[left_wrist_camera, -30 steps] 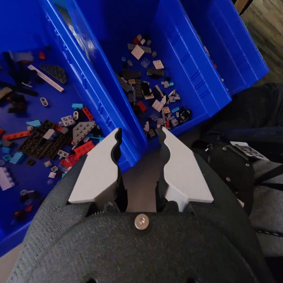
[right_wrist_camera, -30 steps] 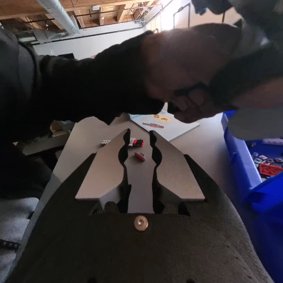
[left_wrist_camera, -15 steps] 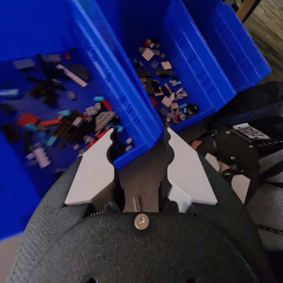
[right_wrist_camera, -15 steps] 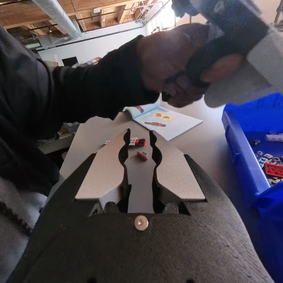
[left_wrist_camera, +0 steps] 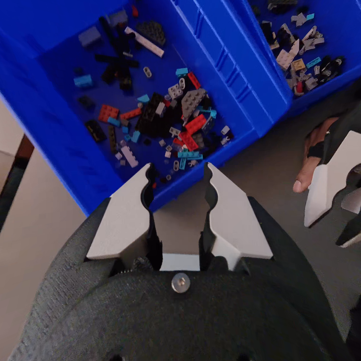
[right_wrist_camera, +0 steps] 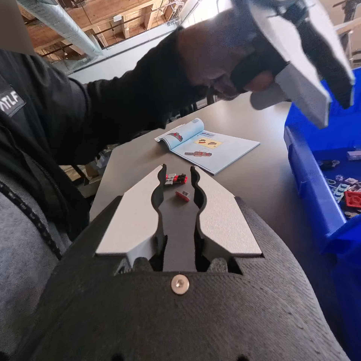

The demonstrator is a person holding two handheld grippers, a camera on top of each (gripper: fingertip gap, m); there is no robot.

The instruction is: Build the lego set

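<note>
My left gripper (left_wrist_camera: 177, 166) is open and empty, held above the near rim of a blue bin (left_wrist_camera: 244, 93) full of loose red, black, grey and teal lego pieces (left_wrist_camera: 192, 125). My right gripper (right_wrist_camera: 177, 168) is open and empty, low over the grey table (right_wrist_camera: 254, 191). Beyond its tips lie a small red, grey and black lego assembly (right_wrist_camera: 175, 178) and a small red piece with a grey top (right_wrist_camera: 182, 195). The left gripper also shows in the right wrist view (right_wrist_camera: 304, 64), raised at the upper right. The right gripper also shows in the left wrist view (left_wrist_camera: 332, 187).
A second blue bin (left_wrist_camera: 322, 39) of small grey and black pieces stands to the right of the first. An open instruction booklet (right_wrist_camera: 211, 148) lies on the table beyond the assembly. The person's dark sleeve (right_wrist_camera: 117, 97) crosses above the table. A bin (right_wrist_camera: 312, 185) borders the table's right side.
My left gripper has swung left from the second bin to the first and opened wider. My right gripper has stayed nearly still.
</note>
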